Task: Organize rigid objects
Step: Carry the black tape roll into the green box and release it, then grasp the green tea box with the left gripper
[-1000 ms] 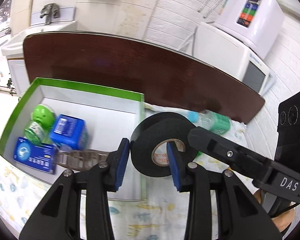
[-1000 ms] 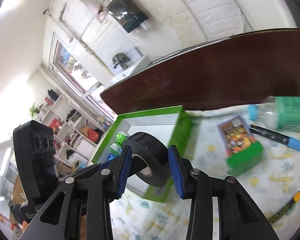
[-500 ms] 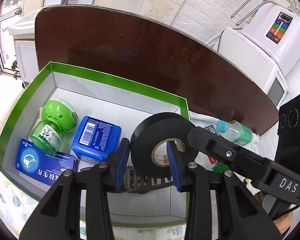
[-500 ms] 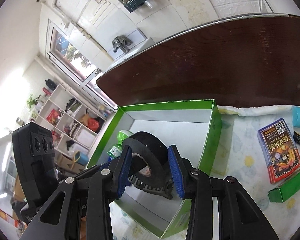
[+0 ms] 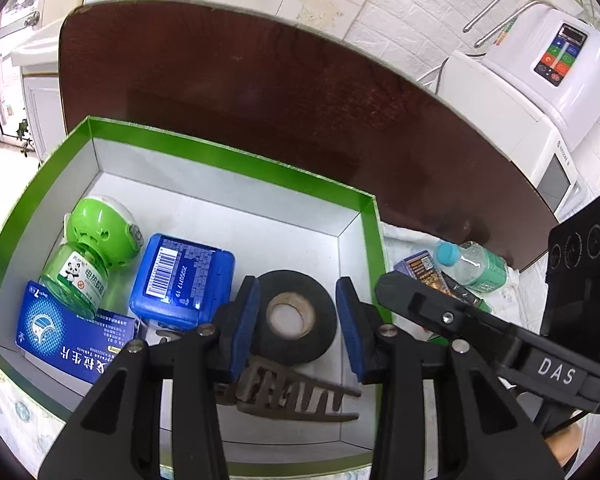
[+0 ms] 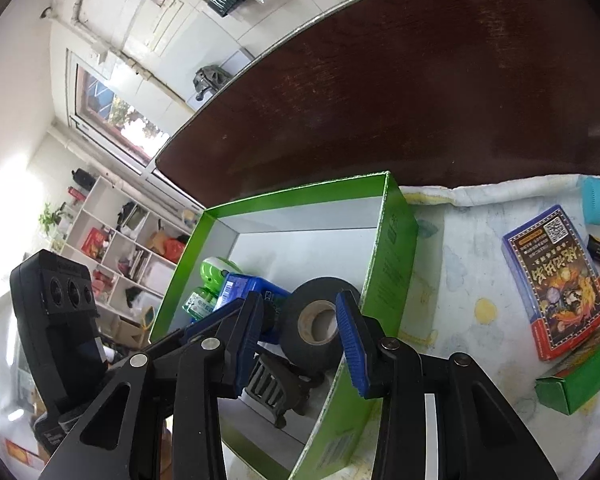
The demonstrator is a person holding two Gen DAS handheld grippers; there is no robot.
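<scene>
A dark brown tabletop (image 5: 284, 92) fills the background, edged by a patterned cloth (image 6: 468, 280) (pale, with small yellow and blue prints). Beyond it stands a white appliance (image 5: 556, 64) with coloured buttons, set against white tiled wall (image 5: 384, 4). In the right wrist view, a window (image 6: 112, 112) and white open shelving (image 6: 120, 240) hold assorted clutter.

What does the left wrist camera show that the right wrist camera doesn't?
Only the left wrist view shows the white appliance and the blue tablet box. Only the right wrist view shows the shelving and window. Both show the green box, black tape roll, blue case and card pack.
</scene>
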